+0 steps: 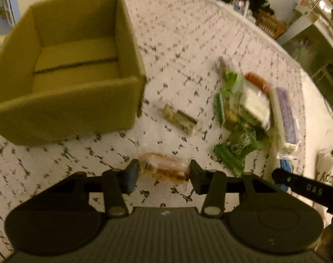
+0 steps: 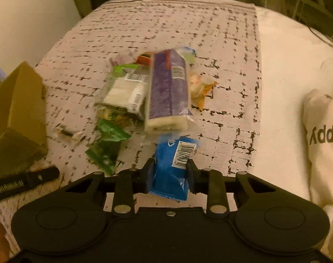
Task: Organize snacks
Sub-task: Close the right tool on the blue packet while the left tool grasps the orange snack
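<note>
My left gripper (image 1: 163, 173) has its jaws against both ends of a clear orange snack packet (image 1: 164, 168), above the patterned cloth. An open, empty cardboard box (image 1: 63, 74) stands just beyond it to the left. My right gripper (image 2: 169, 173) is shut on a blue snack packet (image 2: 173, 166) with a barcode. Ahead of it lies a pile of snacks: a purple wafer pack (image 2: 168, 92), a clear pack of white biscuits (image 2: 124, 92) and green wrappers (image 2: 107, 146). A small nut bar (image 1: 180, 118) lies alone near the box.
A patterned cloth (image 2: 221, 54) covers the table. An orange-yellow wrapper (image 2: 201, 87) lies right of the purple pack. A cream garment with lettering (image 2: 324, 135) is at the right. The box corner (image 2: 17, 109) shows at the left of the right wrist view.
</note>
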### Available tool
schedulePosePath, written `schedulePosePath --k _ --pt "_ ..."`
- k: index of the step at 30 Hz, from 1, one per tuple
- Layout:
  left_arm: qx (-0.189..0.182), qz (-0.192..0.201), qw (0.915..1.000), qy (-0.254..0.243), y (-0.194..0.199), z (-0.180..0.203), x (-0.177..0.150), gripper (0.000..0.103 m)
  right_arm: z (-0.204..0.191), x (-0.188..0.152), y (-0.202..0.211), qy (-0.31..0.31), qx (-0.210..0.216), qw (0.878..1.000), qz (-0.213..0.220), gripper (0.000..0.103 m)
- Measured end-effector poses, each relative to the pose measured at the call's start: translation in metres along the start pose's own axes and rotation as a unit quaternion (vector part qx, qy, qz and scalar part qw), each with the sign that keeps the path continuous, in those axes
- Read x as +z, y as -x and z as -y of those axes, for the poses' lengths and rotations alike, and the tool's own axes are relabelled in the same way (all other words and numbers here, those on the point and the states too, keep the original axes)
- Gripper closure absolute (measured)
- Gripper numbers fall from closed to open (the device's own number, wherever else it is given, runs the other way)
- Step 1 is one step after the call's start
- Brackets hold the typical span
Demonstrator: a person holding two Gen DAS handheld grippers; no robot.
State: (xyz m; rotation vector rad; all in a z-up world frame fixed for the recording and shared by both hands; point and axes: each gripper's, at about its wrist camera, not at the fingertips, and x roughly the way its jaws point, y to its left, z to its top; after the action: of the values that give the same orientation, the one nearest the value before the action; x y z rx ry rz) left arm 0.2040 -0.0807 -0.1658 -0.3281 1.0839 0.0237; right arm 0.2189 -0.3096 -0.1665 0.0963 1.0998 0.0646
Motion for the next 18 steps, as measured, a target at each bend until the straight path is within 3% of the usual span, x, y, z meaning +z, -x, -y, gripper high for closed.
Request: schedulePosePath --k 18 --pt "-0.01 0.102 0.9947 -0.002 0.095 -0.032 0.017 0.056 -0.071 0.008 0.086 0.061 0.054 0.991 0.104 0.073"
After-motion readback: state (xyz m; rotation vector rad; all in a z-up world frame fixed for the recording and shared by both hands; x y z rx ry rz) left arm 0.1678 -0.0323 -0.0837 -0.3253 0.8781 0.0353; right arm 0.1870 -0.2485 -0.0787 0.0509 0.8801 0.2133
